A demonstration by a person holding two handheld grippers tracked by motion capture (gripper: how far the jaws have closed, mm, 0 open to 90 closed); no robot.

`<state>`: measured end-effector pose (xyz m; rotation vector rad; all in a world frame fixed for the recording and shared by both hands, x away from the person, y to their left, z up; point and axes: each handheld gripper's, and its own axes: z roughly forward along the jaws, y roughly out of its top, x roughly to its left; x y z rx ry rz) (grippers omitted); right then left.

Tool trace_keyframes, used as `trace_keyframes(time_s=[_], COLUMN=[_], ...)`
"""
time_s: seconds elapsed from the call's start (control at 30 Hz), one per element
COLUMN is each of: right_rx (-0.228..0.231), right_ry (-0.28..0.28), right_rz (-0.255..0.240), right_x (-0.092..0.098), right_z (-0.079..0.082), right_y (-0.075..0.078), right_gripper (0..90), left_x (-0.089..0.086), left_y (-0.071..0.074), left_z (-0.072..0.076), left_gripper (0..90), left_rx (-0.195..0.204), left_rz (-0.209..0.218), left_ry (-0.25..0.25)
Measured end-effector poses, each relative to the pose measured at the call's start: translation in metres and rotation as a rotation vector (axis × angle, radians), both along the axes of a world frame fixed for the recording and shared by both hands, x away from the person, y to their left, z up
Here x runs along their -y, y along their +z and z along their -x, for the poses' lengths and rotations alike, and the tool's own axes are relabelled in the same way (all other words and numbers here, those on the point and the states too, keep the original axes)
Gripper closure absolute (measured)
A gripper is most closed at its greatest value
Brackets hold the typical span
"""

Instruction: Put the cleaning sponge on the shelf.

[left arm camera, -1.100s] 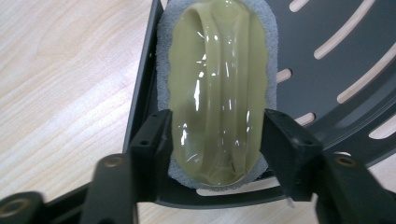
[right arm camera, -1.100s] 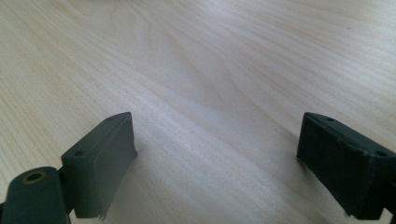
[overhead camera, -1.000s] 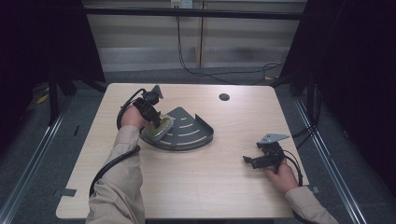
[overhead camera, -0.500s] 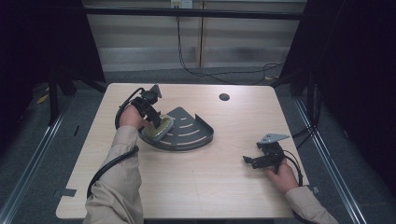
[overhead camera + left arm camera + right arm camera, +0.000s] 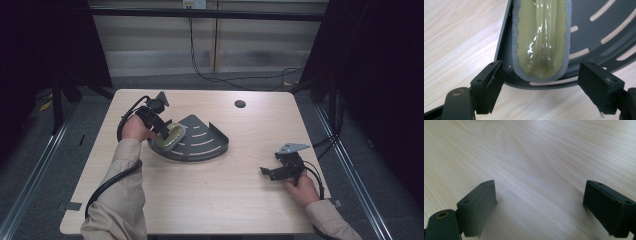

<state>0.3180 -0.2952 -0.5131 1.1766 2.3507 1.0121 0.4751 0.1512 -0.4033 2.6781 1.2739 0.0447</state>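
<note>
A dark grey quarter-round slotted tray [image 5: 202, 142] lies left of the table's middle. An oval yellow-green pad with a grey rim [image 5: 170, 137] rests in its left part, lying flat [image 5: 541, 37]. My left gripper [image 5: 161, 131] hovers at the tray's left edge, open, its jaws wide on either side of the pad's near end [image 5: 540, 82] without touching it. My right gripper [image 5: 267, 172] rests low at the table's right front, open, with bare wood between its jaws [image 5: 539, 205].
A small dark round hole [image 5: 240, 104] sits in the tabletop [image 5: 220, 195] at the back right. Cables trail from both grippers. Dark floor and metal rails surround the table.
The left hand has shifted slightly; the pad now lies in the tray with the jaws apart around it. The right gripper has stayed put.
</note>
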Motion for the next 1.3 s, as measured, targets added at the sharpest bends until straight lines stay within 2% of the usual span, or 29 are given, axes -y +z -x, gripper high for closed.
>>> trace_keyframes(time_s=[0.13,0.5,0.83,1.3], right_rx=[0.000,0.000,0.001,-0.003], right_ry=[0.000,0.000,0.001,-0.001], right_rz=[0.000,0.000,0.001,0.001], right_x=[0.000,0.000,0.000,0.000], right_z=[0.000,0.000,0.000,0.000], right_y=[0.000,0.000,0.000,0.000], right_gripper=[10.9,10.9,10.9,10.9], left_x=[-0.002,-0.002,-0.003,-0.014], left_y=[0.002,0.009,0.016,0.012], left_z=[0.005,0.016,0.030,0.053], left_gripper=[21.2,21.3,20.8,19.0], left_rx=[0.000,0.007,0.028,0.044], left_rz=[0.021,0.039,0.057,0.083], left_ry=[0.004,-0.004,-0.018,-0.014])
